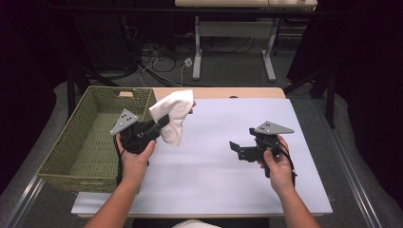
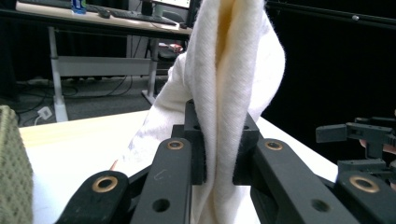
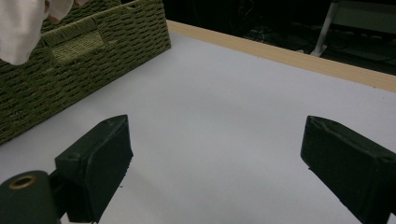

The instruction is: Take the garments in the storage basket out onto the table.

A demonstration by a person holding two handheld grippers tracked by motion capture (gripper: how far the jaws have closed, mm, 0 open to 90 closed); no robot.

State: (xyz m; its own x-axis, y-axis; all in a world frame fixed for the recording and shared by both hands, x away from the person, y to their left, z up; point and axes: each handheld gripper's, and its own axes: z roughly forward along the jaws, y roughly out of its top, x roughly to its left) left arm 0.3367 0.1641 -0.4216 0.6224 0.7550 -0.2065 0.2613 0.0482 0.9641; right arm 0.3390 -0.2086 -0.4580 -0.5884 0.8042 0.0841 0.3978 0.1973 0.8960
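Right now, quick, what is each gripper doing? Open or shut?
Left gripper: shut on the white cloth, held up beside the basket.
Right gripper: open, holding nothing, above the table.

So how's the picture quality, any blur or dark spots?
High view: evenly lit table, dark surroundings. Left gripper view: cloth sharp, background soft. Right gripper view: near jaws slightly soft, basket clear.
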